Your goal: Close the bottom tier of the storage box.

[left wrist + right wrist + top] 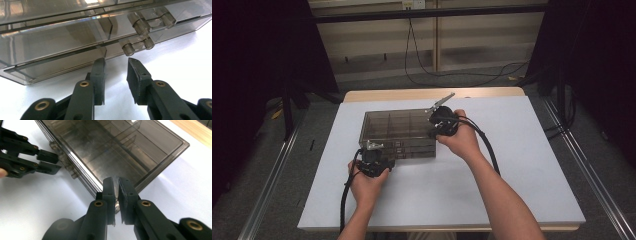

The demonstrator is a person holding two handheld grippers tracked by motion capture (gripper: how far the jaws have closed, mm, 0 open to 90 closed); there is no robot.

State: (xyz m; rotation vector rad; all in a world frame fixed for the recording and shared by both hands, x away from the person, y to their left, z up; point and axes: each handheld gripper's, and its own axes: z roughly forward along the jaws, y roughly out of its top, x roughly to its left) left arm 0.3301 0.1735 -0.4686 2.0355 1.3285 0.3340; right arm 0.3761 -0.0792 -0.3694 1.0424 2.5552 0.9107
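Observation:
A smoky see-through compartment box [399, 131] lies flat on the white tabletop [522, 165], lid down. My left gripper [375, 150] is at its near left side. In the left gripper view it [116, 67] is open, tips just short of the clear hinge knuckles [136, 37] on the box wall [55, 42], with nothing between the jaws. My right gripper [432, 135] is at the near right corner. In the right gripper view it [117, 182] is shut on the thin edge of the box [112, 150] at that corner. The left gripper [57, 163] shows farther off there.
The white top has free room to the right of the box and in front of it. A wooden table edge [432, 93] runs behind. Black cables [452, 75] lie on the floor beyond, and dark frame rails [582, 165] flank both sides.

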